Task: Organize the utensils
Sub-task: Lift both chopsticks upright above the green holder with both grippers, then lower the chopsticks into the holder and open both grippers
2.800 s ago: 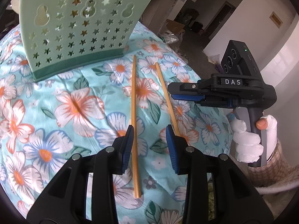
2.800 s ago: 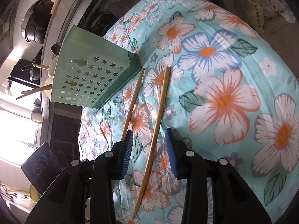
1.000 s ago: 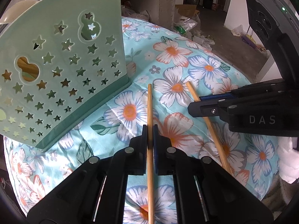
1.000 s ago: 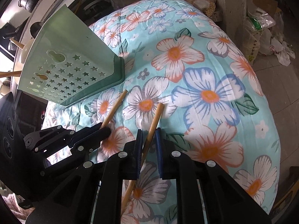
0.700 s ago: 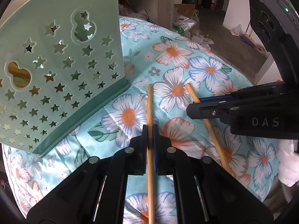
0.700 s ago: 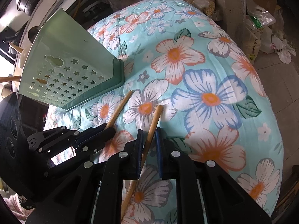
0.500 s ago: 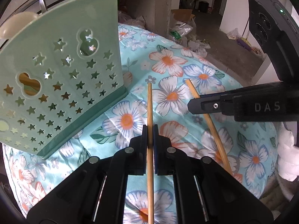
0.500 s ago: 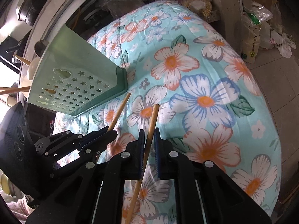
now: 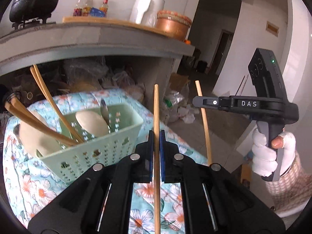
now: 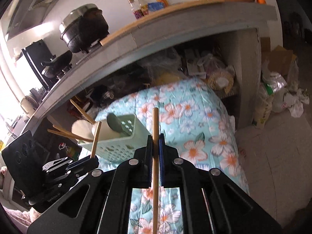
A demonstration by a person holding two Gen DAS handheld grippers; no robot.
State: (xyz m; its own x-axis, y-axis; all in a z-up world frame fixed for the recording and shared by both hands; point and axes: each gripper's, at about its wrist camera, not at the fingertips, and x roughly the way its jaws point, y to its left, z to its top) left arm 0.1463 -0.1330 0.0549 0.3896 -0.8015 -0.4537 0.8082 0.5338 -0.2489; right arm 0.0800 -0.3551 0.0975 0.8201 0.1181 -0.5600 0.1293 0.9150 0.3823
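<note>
Two wooden chopsticks were held in the air, one pinched in the left tongs (image 9: pixel 155 152), one in the right tongs (image 10: pixel 155 154), each stick running along its tongs' line. The green utensil basket (image 9: pixel 109 148) stood below and to the left on the flowered cloth (image 9: pixel 39 191), already holding chopsticks and spoons. The left tongs looked nearer it.

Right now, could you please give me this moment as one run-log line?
left gripper: shut on chopstick | right gripper: shut on second chopstick | both held above the cloth | basket: holds utensils
</note>
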